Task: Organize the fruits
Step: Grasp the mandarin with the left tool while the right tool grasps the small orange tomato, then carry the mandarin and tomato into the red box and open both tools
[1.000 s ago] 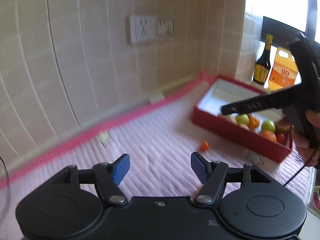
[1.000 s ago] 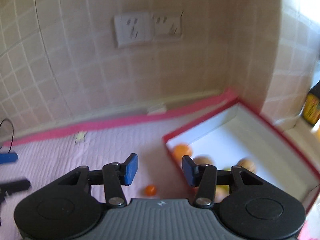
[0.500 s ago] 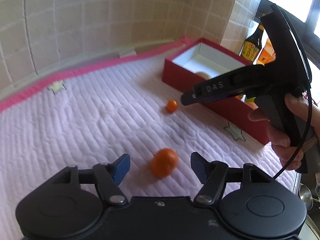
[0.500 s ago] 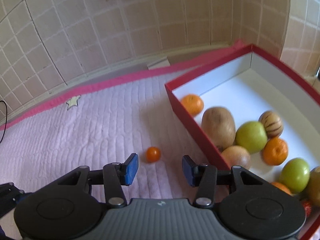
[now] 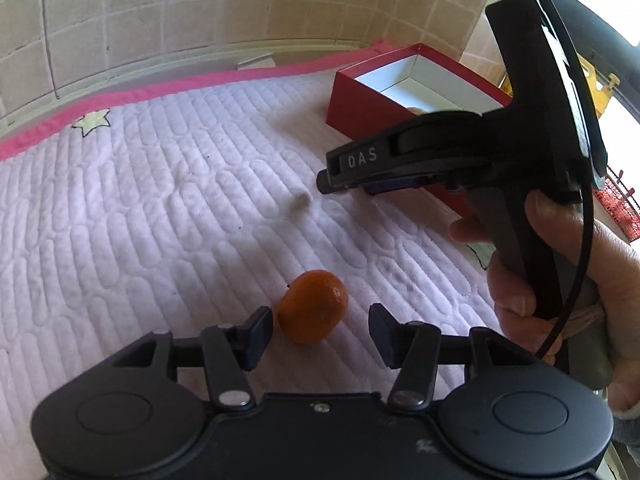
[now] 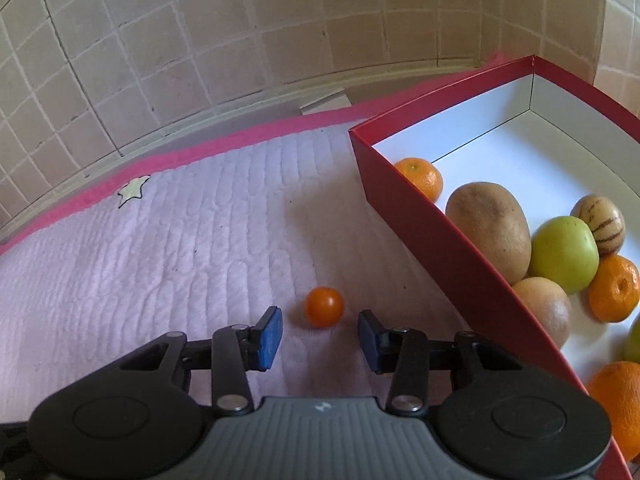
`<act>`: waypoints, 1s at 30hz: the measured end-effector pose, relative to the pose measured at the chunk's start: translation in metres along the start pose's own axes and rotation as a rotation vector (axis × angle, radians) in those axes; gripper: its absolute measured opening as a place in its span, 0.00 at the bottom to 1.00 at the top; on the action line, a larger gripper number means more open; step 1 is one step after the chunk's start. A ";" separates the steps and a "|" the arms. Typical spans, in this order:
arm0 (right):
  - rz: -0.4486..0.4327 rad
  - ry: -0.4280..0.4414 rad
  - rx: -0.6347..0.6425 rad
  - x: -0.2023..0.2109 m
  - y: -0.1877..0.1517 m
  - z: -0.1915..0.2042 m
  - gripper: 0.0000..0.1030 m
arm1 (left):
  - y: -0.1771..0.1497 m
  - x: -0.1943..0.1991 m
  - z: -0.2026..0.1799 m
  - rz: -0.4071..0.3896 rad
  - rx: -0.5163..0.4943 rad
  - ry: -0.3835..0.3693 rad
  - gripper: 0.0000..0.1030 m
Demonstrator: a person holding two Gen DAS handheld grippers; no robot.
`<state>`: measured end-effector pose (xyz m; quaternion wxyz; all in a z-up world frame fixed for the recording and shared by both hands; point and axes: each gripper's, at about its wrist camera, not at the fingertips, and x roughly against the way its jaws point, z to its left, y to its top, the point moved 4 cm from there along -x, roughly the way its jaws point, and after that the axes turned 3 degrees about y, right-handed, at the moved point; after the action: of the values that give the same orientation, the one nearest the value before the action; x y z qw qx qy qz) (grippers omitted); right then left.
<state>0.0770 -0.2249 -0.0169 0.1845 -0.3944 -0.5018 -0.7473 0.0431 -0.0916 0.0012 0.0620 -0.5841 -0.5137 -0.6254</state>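
left gripper (image 5: 320,330) | mandarin (image 5: 313,306) between parted jaws (nearer left one)

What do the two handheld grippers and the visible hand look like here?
Left gripper: black body, two round caps, silver pivot screws, dark blue pads. Right gripper: grey ribbed body with a small white logo, black linkages, brighter blue pads; seen from the left wrist view, it has a black pistol grip, "DAS" lettering and a black cable. The hand is bare.
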 end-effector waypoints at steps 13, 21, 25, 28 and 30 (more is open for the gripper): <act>-0.068 -0.028 -0.035 0.020 -0.002 0.010 0.22 | 0.014 0.013 0.000 -0.047 -0.024 0.074 0.41; -0.400 -0.118 -0.060 0.169 0.043 -0.025 0.22 | 0.106 0.088 -0.045 -0.323 -0.140 -0.081 0.41; -0.502 -0.225 -0.166 0.224 0.055 -0.077 0.22 | 0.148 0.092 -0.081 -0.362 -0.198 -0.216 0.41; -0.541 -0.293 -0.253 0.248 0.054 -0.114 0.22 | 0.170 0.085 -0.114 -0.372 -0.261 -0.283 0.41; -0.550 -0.334 -0.307 0.255 0.050 -0.137 0.22 | 0.181 0.076 -0.136 -0.367 -0.305 -0.317 0.41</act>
<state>-0.1031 -0.3382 0.1854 -0.1696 -0.3845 -0.4942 -0.7610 0.0510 -0.2332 0.1933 -0.2217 -0.5744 -0.5140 -0.5973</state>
